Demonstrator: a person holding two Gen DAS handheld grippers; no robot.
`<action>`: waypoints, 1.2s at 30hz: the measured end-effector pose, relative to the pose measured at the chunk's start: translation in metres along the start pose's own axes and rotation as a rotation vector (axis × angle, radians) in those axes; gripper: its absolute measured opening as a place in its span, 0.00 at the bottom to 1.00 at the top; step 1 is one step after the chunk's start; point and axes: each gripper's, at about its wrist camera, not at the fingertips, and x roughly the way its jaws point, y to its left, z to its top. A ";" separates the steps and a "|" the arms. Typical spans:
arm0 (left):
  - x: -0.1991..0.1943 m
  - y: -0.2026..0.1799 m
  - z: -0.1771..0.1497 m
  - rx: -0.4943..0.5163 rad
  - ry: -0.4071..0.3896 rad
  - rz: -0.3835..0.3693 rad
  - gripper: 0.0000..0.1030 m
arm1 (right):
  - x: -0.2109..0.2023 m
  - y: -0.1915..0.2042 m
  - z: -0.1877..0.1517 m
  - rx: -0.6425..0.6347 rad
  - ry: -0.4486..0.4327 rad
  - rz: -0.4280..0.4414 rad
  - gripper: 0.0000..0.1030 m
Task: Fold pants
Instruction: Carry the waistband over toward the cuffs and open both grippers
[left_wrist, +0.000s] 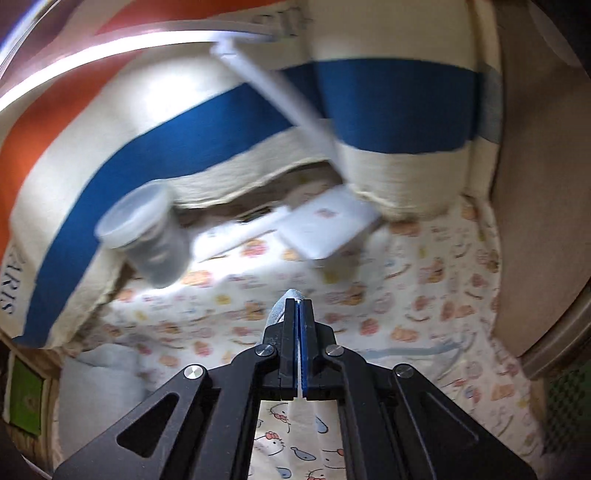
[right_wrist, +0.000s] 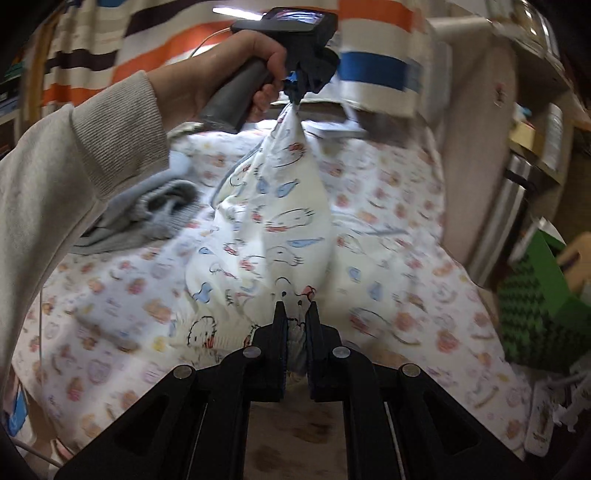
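Right gripper (right_wrist: 296, 304) at bottom centre, jaws nipped on bunched edge of pants (right_wrist: 273, 218) (white, cartoon print). Pants stretch up frame to left gripper (right_wrist: 295, 99), clamped on other end, upper centre. Hand (right_wrist: 221, 79) grips its handle; beige sleeve (right_wrist: 66, 177) at left. Grey cloth (right_wrist: 155, 214) on patterned sheet (right_wrist: 399, 206), mid-left.

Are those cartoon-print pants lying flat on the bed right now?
No: the pants hang stretched in the air between the left tongs and the right tongs, above the printed sheet.
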 end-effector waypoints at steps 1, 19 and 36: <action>0.006 -0.013 0.001 0.009 0.004 -0.013 0.00 | 0.000 -0.006 -0.003 0.005 0.004 -0.010 0.08; 0.047 -0.130 -0.007 0.097 0.019 -0.108 0.00 | 0.020 -0.050 -0.048 0.090 0.122 -0.027 0.08; 0.061 -0.153 -0.016 0.166 0.011 -0.144 0.61 | 0.012 -0.065 -0.049 0.145 0.111 -0.065 0.47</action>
